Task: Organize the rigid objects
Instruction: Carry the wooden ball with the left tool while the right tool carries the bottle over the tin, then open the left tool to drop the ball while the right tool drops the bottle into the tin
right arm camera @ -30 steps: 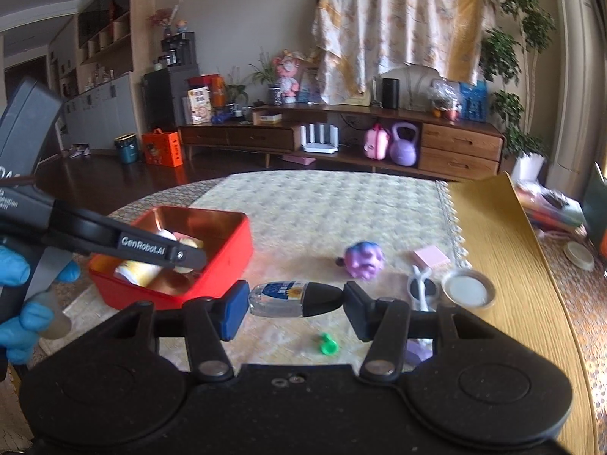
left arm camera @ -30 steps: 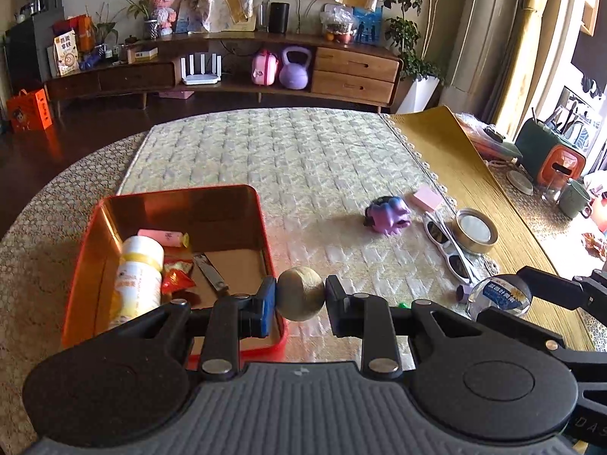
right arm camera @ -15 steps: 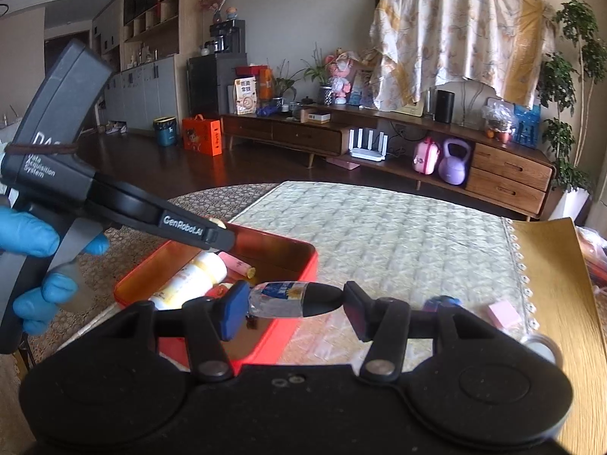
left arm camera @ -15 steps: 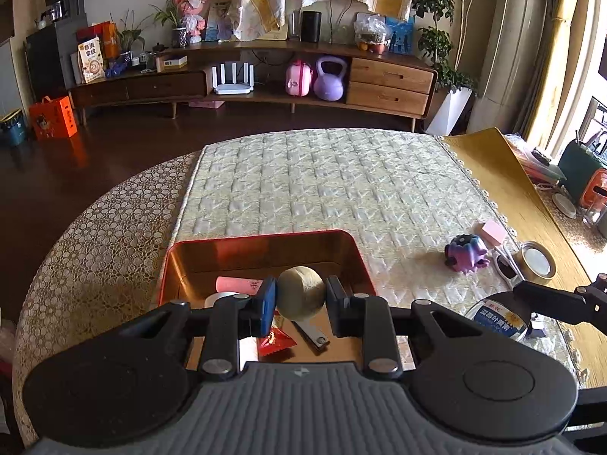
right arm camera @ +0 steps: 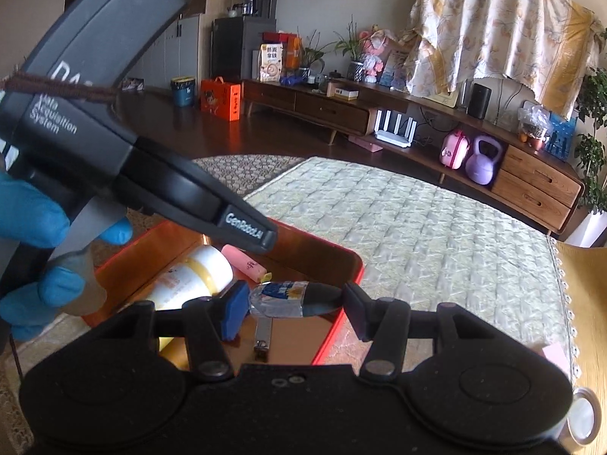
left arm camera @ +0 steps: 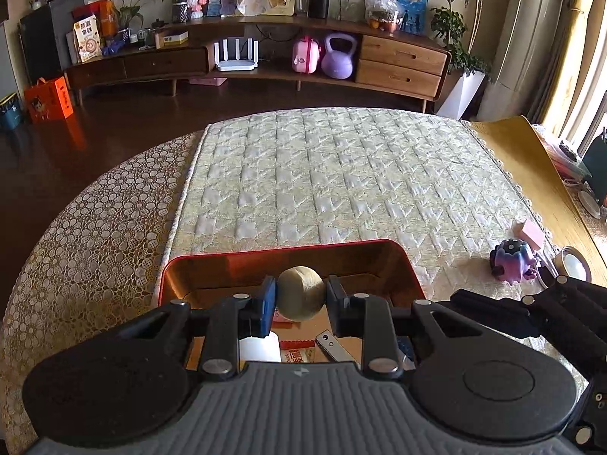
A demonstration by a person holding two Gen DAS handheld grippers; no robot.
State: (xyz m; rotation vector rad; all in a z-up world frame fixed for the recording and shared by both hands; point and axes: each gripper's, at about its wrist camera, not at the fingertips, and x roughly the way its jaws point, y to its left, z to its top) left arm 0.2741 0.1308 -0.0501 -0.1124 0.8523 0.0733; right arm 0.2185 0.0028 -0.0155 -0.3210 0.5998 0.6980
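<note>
Both hands are over the red metal tin [left arm camera: 383, 252] now, the left gripper [left arm camera: 299, 299] clamped on a round beige ball [left arm camera: 299, 297] and the right gripper [right arm camera: 294, 299] pinching a small clear black-capped bottle [right arm camera: 292, 297] end to end, each poised for dropping in beside the white yellow-banded bottle [right arm camera: 197, 276].

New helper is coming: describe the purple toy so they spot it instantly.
Start at the red tin on the quilted table cover. Look right, toward the wooden table edge, for the purple toy beside a pink block. It is the only lumpy purple figure there.
</note>
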